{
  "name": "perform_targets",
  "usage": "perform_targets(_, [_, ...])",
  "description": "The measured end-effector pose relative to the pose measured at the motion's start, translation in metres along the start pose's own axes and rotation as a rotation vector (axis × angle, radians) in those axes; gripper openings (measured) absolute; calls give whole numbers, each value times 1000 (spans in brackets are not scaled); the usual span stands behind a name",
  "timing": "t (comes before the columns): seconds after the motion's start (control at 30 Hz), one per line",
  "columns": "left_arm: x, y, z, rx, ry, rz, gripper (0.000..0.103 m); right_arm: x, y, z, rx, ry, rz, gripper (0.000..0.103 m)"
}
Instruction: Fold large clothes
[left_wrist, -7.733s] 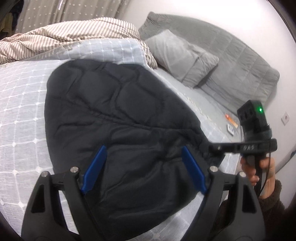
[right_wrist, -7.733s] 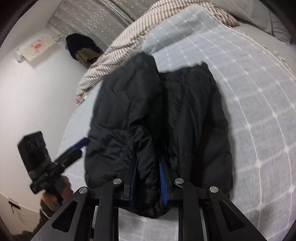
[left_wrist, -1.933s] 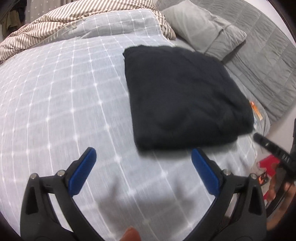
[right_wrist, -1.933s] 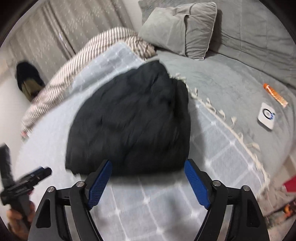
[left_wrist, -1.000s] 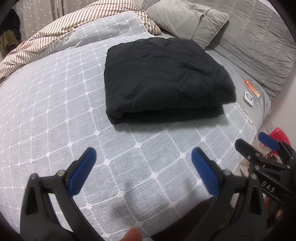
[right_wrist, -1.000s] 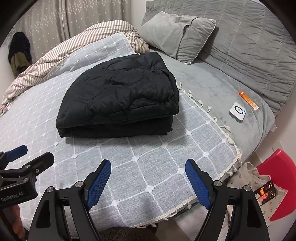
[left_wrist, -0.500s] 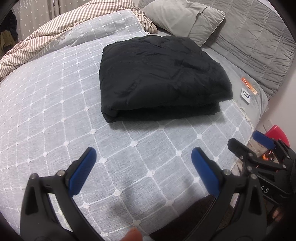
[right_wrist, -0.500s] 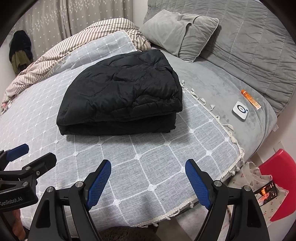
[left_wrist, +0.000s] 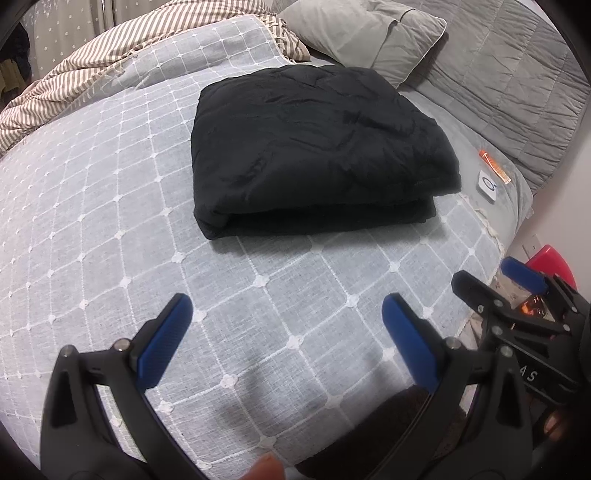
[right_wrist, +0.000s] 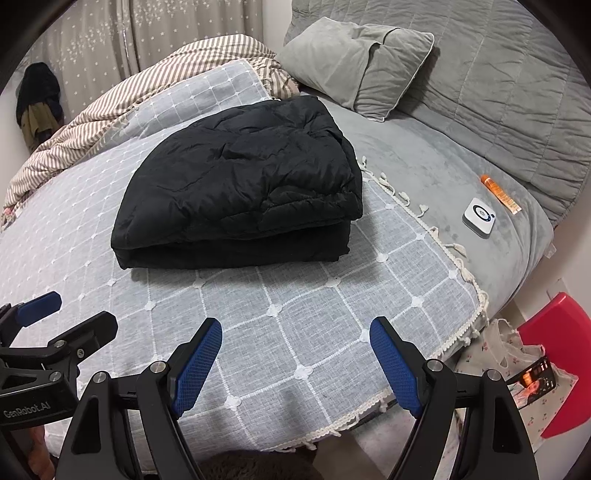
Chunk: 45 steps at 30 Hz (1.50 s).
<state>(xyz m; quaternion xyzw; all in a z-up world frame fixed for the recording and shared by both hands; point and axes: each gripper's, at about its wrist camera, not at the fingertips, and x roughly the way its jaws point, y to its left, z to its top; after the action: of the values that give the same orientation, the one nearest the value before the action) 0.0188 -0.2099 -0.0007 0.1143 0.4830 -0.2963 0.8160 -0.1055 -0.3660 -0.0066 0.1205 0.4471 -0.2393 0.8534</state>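
Since earlier, the black jacket (left_wrist: 317, 147) went from spread to folded on the bed (left_wrist: 92, 184); beyond both gaping, empty grippers, left gripper (left_wrist: 286, 345) and right gripper (right_wrist: 295, 363), long axis crosswise.

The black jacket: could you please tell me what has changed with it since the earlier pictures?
The black jacket, then spread out and clamped by the right gripper, now lies folded and released. Both the right and the left gripper have drawn back, open. The bedspread and pillow are unchanged.
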Motion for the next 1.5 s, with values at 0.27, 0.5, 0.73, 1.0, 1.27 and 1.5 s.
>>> perform_targets(0.27, [-3,-2,0,5,-4,-9,102,-2,-2,0,5,-7,4,84])
perform_targets(0.5, [-2,-4,-1,9,1,-15,102,-2,-3,0,6,-5,2,84])
perform_targets(0.73, [-2,-4,-1,7,8,-18,102,-3,-3,-2,11,-5,-3,84])
perform_targets(1.0, [-2,-4,-2,5,7,-23,102,-4,-2,-4,14,-2,-6,84])
perform_targets(1.27, [-3,-4,-3,-1,14,-33,102,-4,-1,-4,12,-3,-10,84])
perform_targets(1.5, [0,-4,-4,-8,27,-44,102,-2,-1,-3,12,-2,-11,84])
